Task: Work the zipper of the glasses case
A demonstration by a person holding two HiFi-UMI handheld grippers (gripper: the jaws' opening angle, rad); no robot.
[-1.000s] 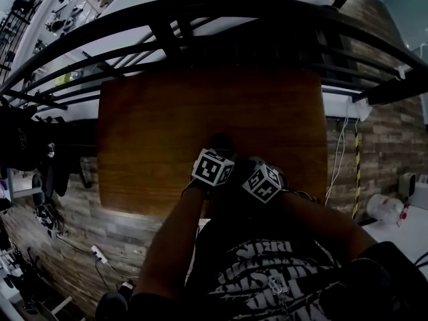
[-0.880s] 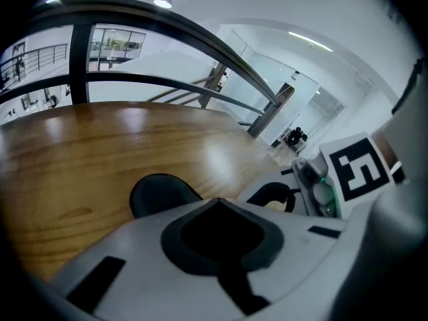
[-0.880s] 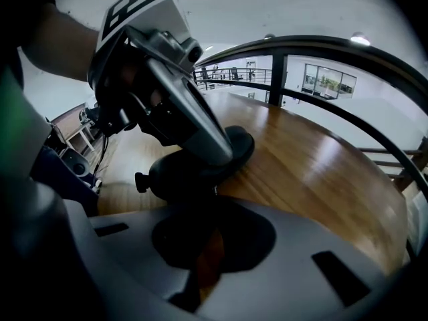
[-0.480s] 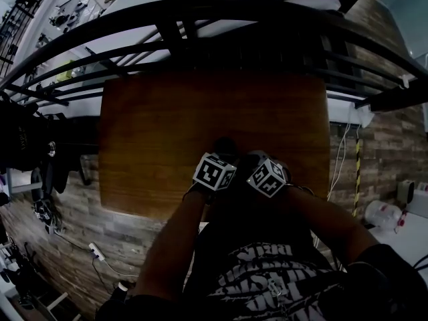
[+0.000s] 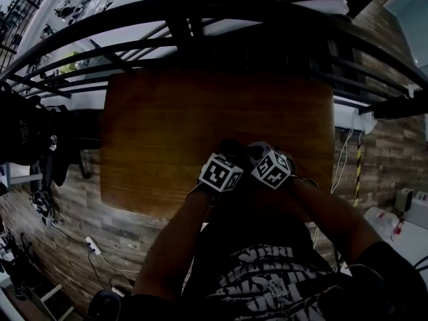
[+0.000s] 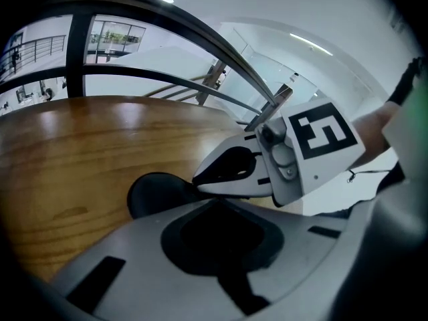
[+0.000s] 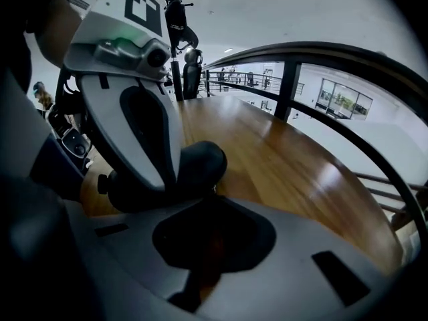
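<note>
Glasses case point(image 5: 229, 147), head view: a dark shape by the table's point(image 5: 154, 126) near edge, under both grippers. Left gripper view: left gripper point(image 6: 214, 204) has its jaws together at the case's rim. Right gripper view: right gripper point(image 7: 208, 195) is closed on a glinting zipper pull point(image 7: 208, 190). The case is probably light and may slide, so steady the shell.

Glasses case point(image 5: 230, 148) on table point(image 5: 167, 122), nr front edge – railing point(image 5: 200, 9) behind

no text can be read. the white block lettering on the person's black shirt point(image 5: 271, 283) appears upside down and too blurred to make out.
</note>
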